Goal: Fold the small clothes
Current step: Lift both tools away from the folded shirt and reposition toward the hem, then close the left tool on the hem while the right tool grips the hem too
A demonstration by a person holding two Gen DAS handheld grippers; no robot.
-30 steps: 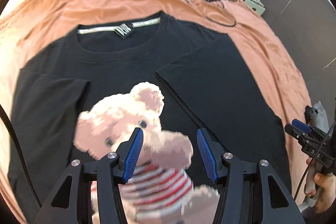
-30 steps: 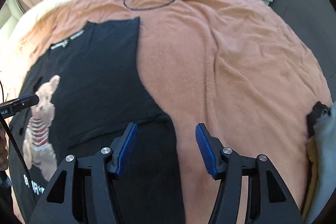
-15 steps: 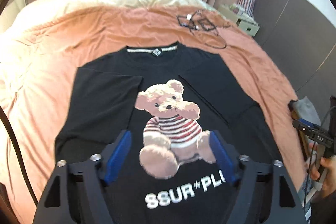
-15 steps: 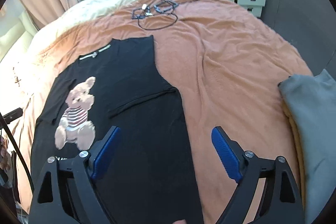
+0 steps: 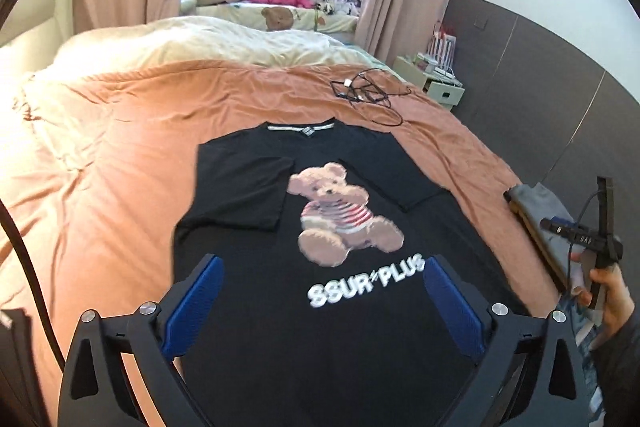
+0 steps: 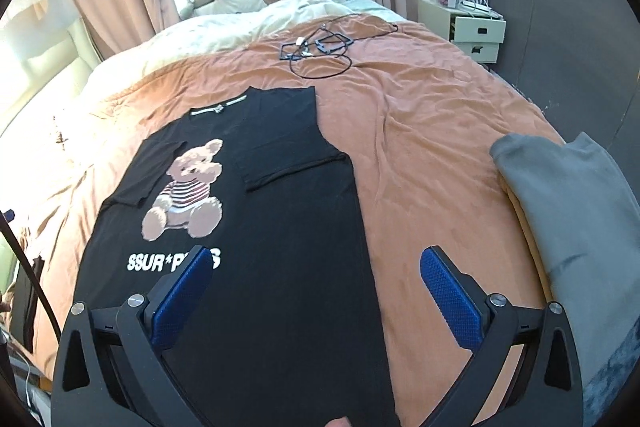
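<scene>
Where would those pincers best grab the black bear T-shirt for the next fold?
Probably the bottom hem of the black T-shirt, coming in low from the near side. It lies flat, sleeves already folded in, so that edge is the nearest free one, just ahead of both open grippers.

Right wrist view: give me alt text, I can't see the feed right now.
A black T-shirt with a teddy bear print lies flat on an orange bedspread, both sleeves folded inward. The open right tool hovers above its lower hem, holding nothing. Grey folded clothing lies to the right, tangled cables beyond the collar.
</scene>
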